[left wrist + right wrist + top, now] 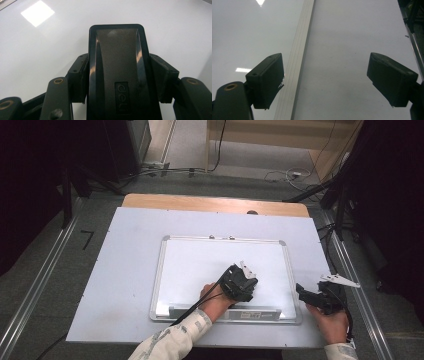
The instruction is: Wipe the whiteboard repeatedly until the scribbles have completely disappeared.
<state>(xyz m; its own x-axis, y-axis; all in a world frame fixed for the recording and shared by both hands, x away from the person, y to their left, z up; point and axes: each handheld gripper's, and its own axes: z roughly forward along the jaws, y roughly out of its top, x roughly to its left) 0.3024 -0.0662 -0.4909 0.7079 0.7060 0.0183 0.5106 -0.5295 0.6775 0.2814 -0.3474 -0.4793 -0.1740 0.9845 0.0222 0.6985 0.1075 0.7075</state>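
Observation:
A white whiteboard (200, 265) with a silver frame lies flat on the table. My left gripper (240, 284) stands over its lower right part, shut on a black eraser (117, 62) with an embossed logo. Both pads (80, 75) press on the eraser's long sides, and the eraser rests against the board surface (45, 55). My right gripper (306, 293) hovers just off the board's right edge, held in a hand, open with nothing between its jaws. In the right gripper view its jaws (328, 80) straddle the board's frame strip (297, 62).
A pale sheet (125, 270) covers the table, with a wooden edge (200, 202) at the back. The board's pen ledge (240, 313) runs along its near side. Metal rails (45, 280), cables and dark stands flank the table on the grey floor.

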